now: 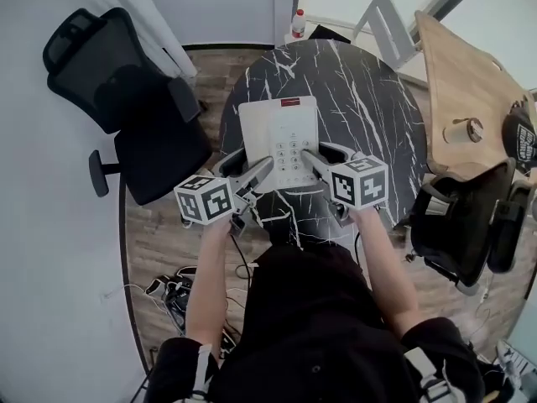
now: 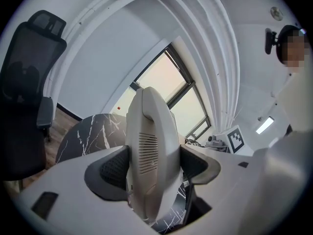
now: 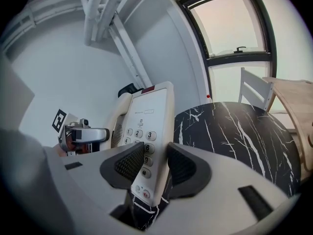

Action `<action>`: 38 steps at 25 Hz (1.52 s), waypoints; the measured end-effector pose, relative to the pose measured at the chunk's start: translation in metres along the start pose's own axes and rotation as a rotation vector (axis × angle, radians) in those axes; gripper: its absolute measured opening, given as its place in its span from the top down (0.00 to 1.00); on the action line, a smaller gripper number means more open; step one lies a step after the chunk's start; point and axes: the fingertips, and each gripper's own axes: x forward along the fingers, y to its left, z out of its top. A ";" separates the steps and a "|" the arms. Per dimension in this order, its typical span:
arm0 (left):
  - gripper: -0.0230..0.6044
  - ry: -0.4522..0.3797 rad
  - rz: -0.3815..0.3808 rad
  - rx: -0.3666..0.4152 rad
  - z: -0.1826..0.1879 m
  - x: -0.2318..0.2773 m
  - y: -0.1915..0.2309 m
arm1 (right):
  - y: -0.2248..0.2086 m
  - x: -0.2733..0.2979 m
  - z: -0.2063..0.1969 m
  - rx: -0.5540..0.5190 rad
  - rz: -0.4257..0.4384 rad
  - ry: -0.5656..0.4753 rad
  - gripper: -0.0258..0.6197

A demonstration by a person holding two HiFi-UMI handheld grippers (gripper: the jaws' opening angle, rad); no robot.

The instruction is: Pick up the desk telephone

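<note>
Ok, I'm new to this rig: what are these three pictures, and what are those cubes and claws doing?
No robot: a person holds a two-jaw claw in each hand; the marker cubes are part of them. The head view looks down from the person's head; the other two cameras ride on the claws. The left claw grips the white desk telephone at its handset side, the right claw at its keypad edge, over the round black marble table.

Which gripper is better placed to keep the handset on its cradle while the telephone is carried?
Left, probably. The left gripper is shut across the handset side of the telephone, so it can pin it. The right gripper holds only the keypad edge, away from the handset.
</note>
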 end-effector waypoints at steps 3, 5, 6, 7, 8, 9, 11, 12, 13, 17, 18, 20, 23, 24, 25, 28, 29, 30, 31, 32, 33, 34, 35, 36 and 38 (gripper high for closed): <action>0.42 -0.011 -0.010 0.012 0.010 -0.002 -0.007 | 0.003 -0.007 0.009 -0.002 -0.003 -0.018 0.70; 0.42 -0.019 -0.010 0.029 0.016 -0.002 -0.012 | 0.003 -0.011 0.016 -0.003 -0.005 -0.032 0.70; 0.42 -0.024 -0.010 0.038 0.020 -0.002 -0.014 | 0.004 -0.013 0.019 -0.004 -0.006 -0.041 0.70; 0.42 -0.030 -0.009 0.044 0.023 -0.003 -0.016 | 0.005 -0.014 0.023 -0.005 -0.004 -0.051 0.70; 0.42 -0.036 -0.009 0.048 0.027 -0.005 -0.018 | 0.008 -0.015 0.026 -0.008 0.000 -0.061 0.70; 0.42 -0.041 -0.008 0.053 0.030 -0.008 -0.019 | 0.010 -0.017 0.030 -0.012 0.005 -0.073 0.70; 0.42 -0.044 -0.002 0.071 0.035 -0.013 -0.023 | 0.016 -0.019 0.035 -0.028 0.017 -0.093 0.70; 0.42 -0.044 0.004 0.084 0.037 -0.016 -0.024 | 0.019 -0.020 0.037 -0.037 0.025 -0.101 0.70; 0.42 -0.044 0.011 0.098 0.039 -0.019 -0.026 | 0.021 -0.020 0.040 -0.043 0.031 -0.109 0.70; 0.42 -0.064 0.022 0.134 0.052 -0.025 -0.034 | 0.027 -0.025 0.051 -0.042 0.045 -0.151 0.70; 0.42 -0.065 0.021 0.147 0.055 -0.026 -0.036 | 0.028 -0.027 0.053 -0.041 0.046 -0.160 0.70; 0.42 -0.064 0.020 0.178 0.061 -0.027 -0.042 | 0.030 -0.031 0.058 -0.041 0.048 -0.176 0.70; 0.42 -0.078 0.016 0.205 0.070 -0.030 -0.051 | 0.033 -0.039 0.067 -0.041 0.048 -0.207 0.70; 0.42 -0.087 0.011 0.209 0.074 -0.031 -0.054 | 0.035 -0.043 0.070 -0.045 0.047 -0.221 0.70; 0.42 -0.096 0.007 0.213 0.078 -0.032 -0.057 | 0.036 -0.046 0.074 -0.050 0.047 -0.234 0.70; 0.42 -0.116 -0.002 0.232 0.087 -0.034 -0.066 | 0.038 -0.054 0.085 -0.069 0.042 -0.261 0.70; 0.42 -0.119 -0.005 0.238 0.088 -0.033 -0.068 | 0.039 -0.057 0.088 -0.075 0.037 -0.268 0.70; 0.42 -0.123 -0.008 0.242 0.089 -0.033 -0.069 | 0.039 -0.059 0.090 -0.082 0.032 -0.274 0.70; 0.42 -0.126 -0.011 0.243 0.089 -0.032 -0.071 | 0.038 -0.061 0.091 -0.087 0.028 -0.278 0.70; 0.42 -0.129 -0.014 0.242 0.089 -0.032 -0.072 | 0.038 -0.063 0.092 -0.090 0.024 -0.281 0.70; 0.42 -0.131 -0.017 0.240 0.089 -0.031 -0.074 | 0.037 -0.064 0.092 -0.091 0.021 -0.283 0.70; 0.42 -0.133 -0.020 0.239 0.088 -0.031 -0.075 | 0.037 -0.066 0.092 -0.091 0.019 -0.285 0.70; 0.42 -0.134 -0.022 0.238 0.087 -0.031 -0.076 | 0.036 -0.068 0.091 -0.091 0.018 -0.287 0.70; 0.42 -0.134 -0.023 0.238 0.086 -0.031 -0.077 | 0.036 -0.069 0.090 -0.091 0.017 -0.287 0.70; 0.42 -0.133 -0.025 0.238 0.084 -0.031 -0.078 | 0.037 -0.070 0.088 -0.092 0.016 -0.289 0.70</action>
